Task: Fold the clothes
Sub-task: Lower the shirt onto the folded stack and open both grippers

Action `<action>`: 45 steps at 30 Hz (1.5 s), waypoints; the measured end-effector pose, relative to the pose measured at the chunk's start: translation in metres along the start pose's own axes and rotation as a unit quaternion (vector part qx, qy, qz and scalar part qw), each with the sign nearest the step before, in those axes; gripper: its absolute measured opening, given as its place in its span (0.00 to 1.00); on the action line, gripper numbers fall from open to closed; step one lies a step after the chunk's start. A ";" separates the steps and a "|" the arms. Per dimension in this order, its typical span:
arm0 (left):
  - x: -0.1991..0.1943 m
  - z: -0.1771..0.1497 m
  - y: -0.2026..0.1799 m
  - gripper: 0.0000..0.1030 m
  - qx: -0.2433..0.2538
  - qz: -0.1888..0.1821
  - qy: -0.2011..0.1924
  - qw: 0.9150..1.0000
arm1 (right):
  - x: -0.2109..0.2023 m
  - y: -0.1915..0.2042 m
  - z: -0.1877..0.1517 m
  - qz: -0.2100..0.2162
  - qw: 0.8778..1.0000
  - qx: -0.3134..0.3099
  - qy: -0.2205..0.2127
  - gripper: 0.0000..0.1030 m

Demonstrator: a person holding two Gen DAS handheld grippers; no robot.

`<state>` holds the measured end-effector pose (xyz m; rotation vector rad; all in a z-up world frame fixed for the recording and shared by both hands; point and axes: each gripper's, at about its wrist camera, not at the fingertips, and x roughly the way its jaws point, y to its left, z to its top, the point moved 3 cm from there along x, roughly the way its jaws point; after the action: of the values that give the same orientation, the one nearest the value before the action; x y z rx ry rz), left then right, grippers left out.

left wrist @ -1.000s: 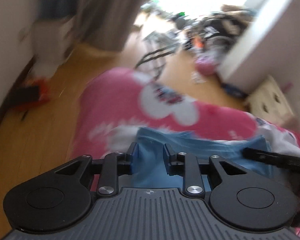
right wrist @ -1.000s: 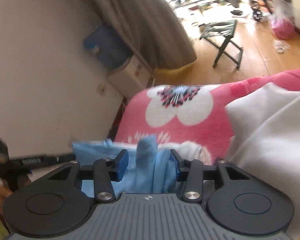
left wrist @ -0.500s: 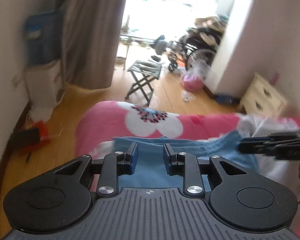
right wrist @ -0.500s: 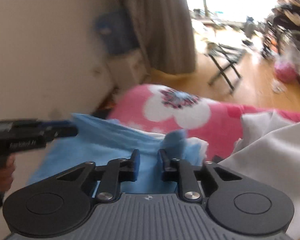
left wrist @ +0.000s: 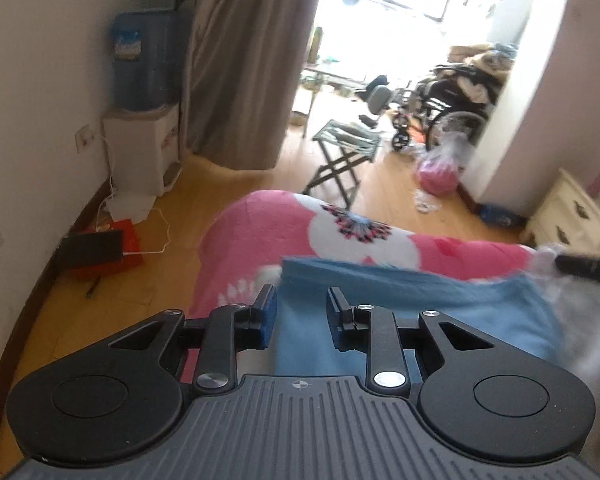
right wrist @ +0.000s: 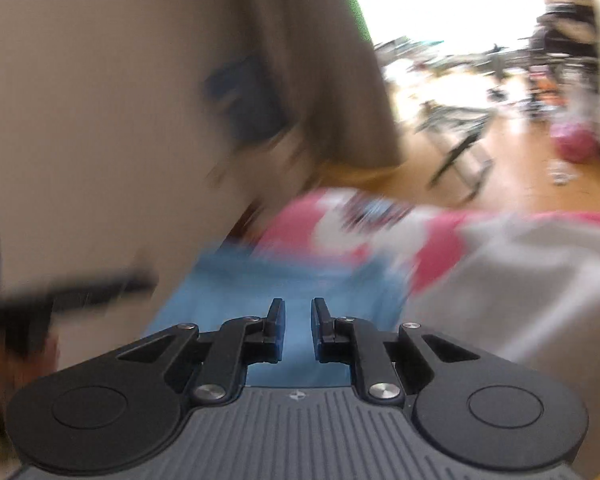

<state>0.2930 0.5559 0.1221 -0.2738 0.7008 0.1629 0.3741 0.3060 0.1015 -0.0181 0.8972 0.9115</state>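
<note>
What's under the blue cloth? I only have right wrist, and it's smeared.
Observer: In the left wrist view the blue garment lies on a pink blanket with white flowers.
Operator: Left jaws on it?
Observer: The left gripper has blue cloth between its jaws, which stand apart; I cannot tell whether the pads press on it.
Operator: Anything right of the blanket?
Observer: A white chest of drawers against the wall.

Black left gripper (left wrist: 301,308) — blue pads, silver screws, ribbed grey housing
</note>
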 end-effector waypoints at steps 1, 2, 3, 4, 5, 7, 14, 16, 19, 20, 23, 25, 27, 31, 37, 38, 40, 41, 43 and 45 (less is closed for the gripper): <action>-0.010 -0.005 -0.006 0.26 0.007 -0.008 0.000 1.000 | 0.006 0.005 -0.012 0.001 1.000 -0.011 0.029 0.15; -0.011 -0.012 -0.012 0.27 0.011 -0.016 0.010 1.000 | 0.016 0.005 -0.023 -0.012 0.998 -0.018 0.057 0.14; -0.012 -0.019 -0.018 0.27 0.015 -0.022 0.021 0.999 | 0.024 0.000 -0.033 -0.030 0.997 -0.012 0.072 0.11; -0.008 -0.029 -0.023 0.27 0.021 -0.019 0.039 0.999 | 0.027 -0.006 -0.039 -0.034 0.997 0.009 0.074 0.11; 0.001 -0.039 -0.027 0.27 0.035 -0.002 0.060 0.998 | 0.024 -0.009 -0.040 -0.031 0.996 0.027 0.073 0.11; 0.013 -0.053 -0.027 0.27 0.051 0.033 0.081 0.995 | 0.003 -0.002 -0.033 -0.028 0.998 0.019 0.057 0.16; -0.049 -0.042 -0.031 0.26 0.004 0.036 0.033 0.999 | -0.024 0.030 -0.056 0.046 0.994 -0.017 0.093 0.17; -0.064 -0.058 -0.044 0.27 0.011 0.013 0.056 0.998 | -0.005 0.029 -0.080 0.035 0.987 -0.002 0.158 0.17; -0.059 -0.091 -0.059 0.27 0.039 0.016 0.106 0.993 | -0.007 0.022 -0.098 -0.004 0.980 0.024 0.197 0.18; -0.056 -0.100 -0.062 0.28 0.054 0.031 0.115 0.991 | -0.016 0.021 -0.098 -0.005 0.981 0.035 0.193 0.18; -0.068 -0.094 -0.061 0.27 0.035 0.074 0.099 0.992 | -0.062 0.025 -0.094 -0.003 0.986 0.035 0.161 0.18; -0.087 -0.088 -0.060 0.27 -0.001 0.078 0.080 0.994 | -0.086 0.031 -0.093 -0.014 0.989 0.021 0.149 0.21; -0.108 -0.084 -0.064 0.29 -0.017 0.087 0.069 0.994 | -0.107 0.038 -0.094 -0.023 0.990 0.011 0.140 0.22; -0.143 -0.095 -0.083 0.35 -0.031 0.101 0.076 0.991 | -0.147 0.060 -0.102 -0.027 0.993 -0.018 0.115 0.32; -0.195 -0.119 -0.117 0.42 -0.102 0.105 0.117 0.982 | -0.195 0.102 -0.129 -0.038 0.993 -0.076 0.087 0.40; -0.203 -0.124 -0.123 0.43 -0.107 0.100 0.115 0.982 | -0.201 0.107 -0.135 -0.044 0.992 -0.083 0.084 0.41; -0.219 -0.134 -0.136 0.50 -0.111 0.091 0.111 0.983 | -0.212 0.116 -0.146 -0.058 0.991 -0.090 0.079 0.42; -0.225 -0.139 -0.141 0.51 -0.113 0.086 0.110 0.984 | -0.217 0.119 -0.151 -0.062 0.991 -0.091 0.079 0.42; -0.236 -0.148 -0.150 0.53 -0.114 0.074 0.107 0.985 | -0.226 0.124 -0.161 -0.070 0.991 -0.086 0.077 0.42; -0.245 -0.158 -0.157 0.54 -0.109 0.075 0.110 0.985 | -0.235 0.128 -0.168 -0.077 0.991 -0.084 0.070 0.43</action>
<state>0.0491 0.3456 0.1977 -0.4522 0.9245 0.3587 0.1066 0.1667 0.1962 -0.2960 0.9329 0.8463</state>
